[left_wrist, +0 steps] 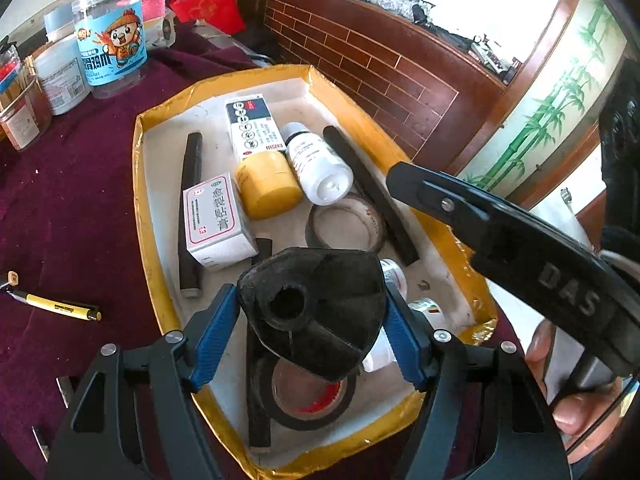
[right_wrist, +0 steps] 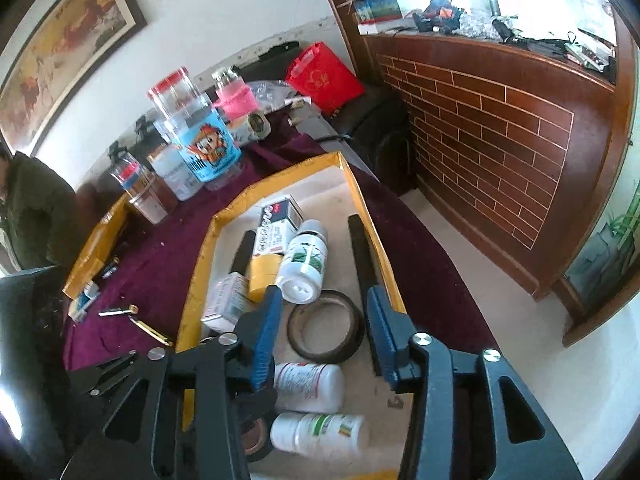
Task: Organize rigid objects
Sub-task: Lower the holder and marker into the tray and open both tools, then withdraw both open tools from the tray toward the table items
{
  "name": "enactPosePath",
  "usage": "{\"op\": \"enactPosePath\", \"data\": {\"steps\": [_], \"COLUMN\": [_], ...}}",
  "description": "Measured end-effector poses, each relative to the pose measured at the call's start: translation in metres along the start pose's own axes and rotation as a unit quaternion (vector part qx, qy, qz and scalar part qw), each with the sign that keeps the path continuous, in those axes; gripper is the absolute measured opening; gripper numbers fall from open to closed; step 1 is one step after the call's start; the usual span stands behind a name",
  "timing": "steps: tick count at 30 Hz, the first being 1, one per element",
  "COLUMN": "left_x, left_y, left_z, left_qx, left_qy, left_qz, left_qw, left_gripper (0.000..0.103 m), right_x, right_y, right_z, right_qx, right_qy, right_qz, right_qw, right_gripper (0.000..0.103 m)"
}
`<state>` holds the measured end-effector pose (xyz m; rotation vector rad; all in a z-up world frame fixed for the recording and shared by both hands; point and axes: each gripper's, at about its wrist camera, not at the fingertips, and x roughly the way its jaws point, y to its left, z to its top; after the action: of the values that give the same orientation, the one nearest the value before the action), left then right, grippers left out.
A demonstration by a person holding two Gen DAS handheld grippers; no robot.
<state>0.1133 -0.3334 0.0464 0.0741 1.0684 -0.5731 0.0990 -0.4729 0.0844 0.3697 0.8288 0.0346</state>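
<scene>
Left claw clamped on black funnel-shaped plastic part, hanging over near end of yellow-rimmed tray. Part stiff, light, ribbed; blue pads grip flat sides, hold looks secure.
Right claw part open, empty, above tape roll.
In tray: white bottles 3, tape rolls 2, black bars at least 3, boxes 2, yellow jar 1.

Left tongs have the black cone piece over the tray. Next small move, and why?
Probably lower the left tongs toward a bare patch of the tray before letting go. The black cone piece is clamped between both pads, hanging over a tape roll and white bottles. The right tongs are open and empty, so nothing waits on them.
</scene>
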Motion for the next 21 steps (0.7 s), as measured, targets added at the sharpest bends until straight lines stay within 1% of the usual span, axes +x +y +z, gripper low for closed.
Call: {"op": "enactPosePath", "data": {"steps": [6,11,14,19,21], "left_x": [-0.017,-0.039,-0.05,-0.075,-0.084], "left_y": [0.004,0.007,0.009,0.022,0.03], "left_z": [-0.002,-0.007,-0.01,-0.025,-0.034], "left_qx": [-0.005,-0.008,-0.003,-0.013,-0.017], "left_qy": [-0.012,-0.037,-0.043,-0.056,-0.062], "left_qz": [-0.012,-0.025,-0.035,-0.043,-0.037], "left_qw": [0.9998,0.999,0.9985,0.9974,0.9972], "left_gripper": [0.07,0.072,0.072,0.072,0.072], "right_x": [-0.034,-0.061,-0.074,-0.088,-0.089], "right_y": [0.008,0.022,0.03,0.042,0.048], "right_z": [-0.008,-0.013,-0.016,-0.024,-0.03], "right_qx": [0.016,0.01,0.01,0.011,0.008], "right_qy": [-0.038,-0.072,-0.086,-0.092,-0.091], "right_qz": [0.015,0.017,0.019,0.034,0.036], "right_qw": [0.999,0.997,0.996,0.995,0.995], "right_gripper": [0.041,0.05,0.051,0.056,0.059]}}
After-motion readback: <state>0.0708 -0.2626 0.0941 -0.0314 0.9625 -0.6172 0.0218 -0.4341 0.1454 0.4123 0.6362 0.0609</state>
